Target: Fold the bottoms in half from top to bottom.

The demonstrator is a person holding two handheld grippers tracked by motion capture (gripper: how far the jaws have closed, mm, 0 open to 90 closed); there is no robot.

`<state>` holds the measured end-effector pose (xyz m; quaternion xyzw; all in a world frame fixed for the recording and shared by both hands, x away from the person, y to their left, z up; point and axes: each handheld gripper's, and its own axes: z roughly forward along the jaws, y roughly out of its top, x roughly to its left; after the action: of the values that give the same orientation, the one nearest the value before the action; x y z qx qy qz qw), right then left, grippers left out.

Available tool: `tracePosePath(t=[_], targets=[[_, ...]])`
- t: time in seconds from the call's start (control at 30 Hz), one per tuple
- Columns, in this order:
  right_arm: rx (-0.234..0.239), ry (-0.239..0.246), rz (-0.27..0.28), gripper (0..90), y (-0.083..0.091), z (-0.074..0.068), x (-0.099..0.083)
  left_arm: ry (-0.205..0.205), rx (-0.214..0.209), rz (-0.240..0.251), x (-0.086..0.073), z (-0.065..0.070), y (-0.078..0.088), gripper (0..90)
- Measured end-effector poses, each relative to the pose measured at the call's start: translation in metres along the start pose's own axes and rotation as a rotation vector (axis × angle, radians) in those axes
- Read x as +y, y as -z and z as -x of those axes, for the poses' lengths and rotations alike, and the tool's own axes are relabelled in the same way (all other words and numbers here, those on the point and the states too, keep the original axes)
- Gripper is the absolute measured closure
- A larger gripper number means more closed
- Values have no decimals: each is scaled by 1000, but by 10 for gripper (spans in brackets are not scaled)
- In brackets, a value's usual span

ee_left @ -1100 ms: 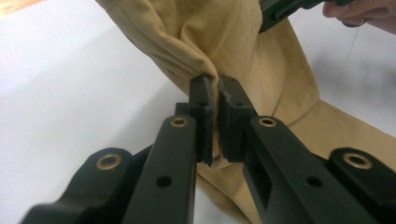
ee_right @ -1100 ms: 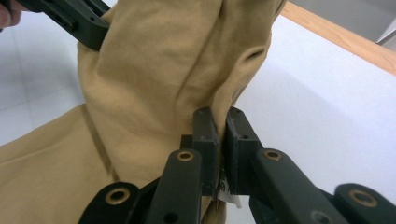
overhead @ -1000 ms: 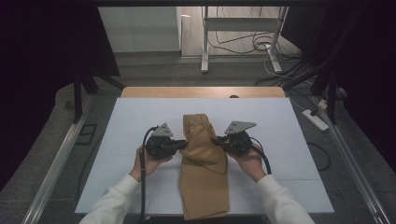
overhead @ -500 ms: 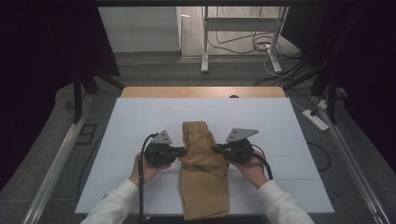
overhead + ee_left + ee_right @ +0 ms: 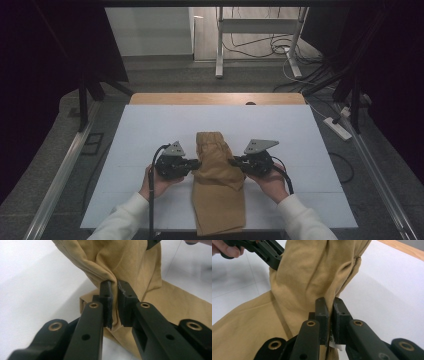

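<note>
Both hands at the table, one gripper each

Left gripper [image 5: 196, 163] and right gripper [image 5: 233, 162] point inward at each other, jaws nearly closed, the left's having just eased apart slightly; pale-sleeved forearms reach in from below.

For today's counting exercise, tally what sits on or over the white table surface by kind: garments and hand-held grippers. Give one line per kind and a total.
Tan garments: 1, the tan trousers, partly folded on the white table surface.
Hand-held grippers: 2, the left gripper and the right gripper, each pinching a side of the cloth.
Total: 3
</note>
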<state>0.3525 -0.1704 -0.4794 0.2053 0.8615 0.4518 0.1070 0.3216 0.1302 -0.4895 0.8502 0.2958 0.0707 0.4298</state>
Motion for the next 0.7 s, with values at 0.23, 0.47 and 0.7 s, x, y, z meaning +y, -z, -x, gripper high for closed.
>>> tracePosePath(t=[0.23, 0.47, 0.7], targets=[[31, -9, 16, 830, 5, -11, -9, 3, -16, -25, -8, 4, -2, 801], [53, -5, -19, 826, 3, -18, -20, 10, -28, -50, -12, 4, -7, 796], [64, 4, -31, 826, 4, -21, -23, 16, -43, -56, -15, 5, -8, 796]])
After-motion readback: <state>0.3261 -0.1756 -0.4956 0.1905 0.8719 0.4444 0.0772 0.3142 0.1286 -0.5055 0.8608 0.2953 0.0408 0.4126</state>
